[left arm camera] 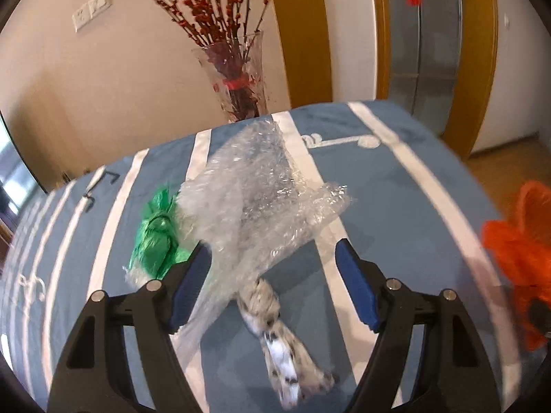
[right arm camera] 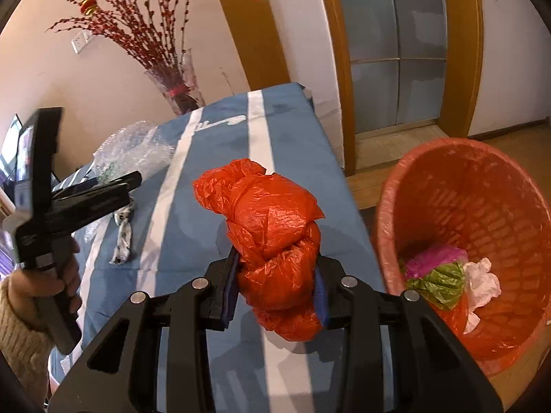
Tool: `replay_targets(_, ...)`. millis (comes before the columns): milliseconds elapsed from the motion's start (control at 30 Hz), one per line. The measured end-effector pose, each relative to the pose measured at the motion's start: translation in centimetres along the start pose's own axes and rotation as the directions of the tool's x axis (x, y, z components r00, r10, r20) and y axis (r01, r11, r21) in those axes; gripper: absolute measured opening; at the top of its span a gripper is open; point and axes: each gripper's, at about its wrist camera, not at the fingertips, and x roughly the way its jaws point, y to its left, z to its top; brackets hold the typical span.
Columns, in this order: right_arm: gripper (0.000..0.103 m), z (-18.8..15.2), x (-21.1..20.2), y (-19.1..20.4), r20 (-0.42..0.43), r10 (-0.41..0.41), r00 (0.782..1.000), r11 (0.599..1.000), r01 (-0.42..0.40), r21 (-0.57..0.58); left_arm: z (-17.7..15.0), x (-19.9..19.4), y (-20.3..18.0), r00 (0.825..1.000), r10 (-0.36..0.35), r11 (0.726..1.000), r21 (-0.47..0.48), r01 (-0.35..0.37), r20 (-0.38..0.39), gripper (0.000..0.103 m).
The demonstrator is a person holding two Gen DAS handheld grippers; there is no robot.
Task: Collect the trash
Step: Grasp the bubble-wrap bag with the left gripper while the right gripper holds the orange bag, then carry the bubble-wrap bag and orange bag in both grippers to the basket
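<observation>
Behind bubble wrap [left arm camera: 261, 199], green bag [left arm camera: 156, 237] half-hidden

Both grippers [left arm camera: 273, 275] [right arm camera: 277, 289] — black frames, silver screws, blue pads; the left hand's sleeve [right arm camera: 19, 330] looks cream knit — partly cropped.

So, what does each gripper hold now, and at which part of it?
The right gripper clamps the knotted orange plastic bag at its lower, bunched part, below the knot. The left gripper holds nothing: its jaws stand open over the bubble wrap.
</observation>
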Motion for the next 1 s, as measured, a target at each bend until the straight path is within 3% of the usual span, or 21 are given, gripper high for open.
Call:
replay_targets(67,0.036,-0.1,-0.1,-0.5,-0.002,-0.005,1.000,1.000,0.005,0.007,0.1,0.9,-0.5,1.000,-0.008,1.000,0.004,0.008,-0.019,0.049)
replay_targets(133,0.036,-0.2,-0.2,-0.9,-0.002,-0.008,1.000,1.000,0.008,0.014,0.3,2.0,-0.3,0.997,-0.044,0.999,-0.016,0.043,-0.060,0.016)
replay_targets(200,0.036,-0.3,-0.4,-1.1,0.000,-0.011,1.000,1.000,0.011,0.018,0.4,2.2,0.2,0.995,-0.076,0.996,-0.046,0.072,-0.072,0.011)
replay_targets(500,0.036,0.1,-3.1,-1.5,0.052,0.011,0.999,0.999,-0.013,0.038,1.7,-4.3,1.5,0.974,-0.222,0.970,-0.094,0.226,0.047,0.007)
replay_targets(1000,0.036,0.4,-11.0,-2.9,0.185,0.054,0.981,0.995,-0.069,0.077,3.7,-17.2,-1.3,0.929,-0.334,0.938,-0.045,0.345,0.161,0.007)
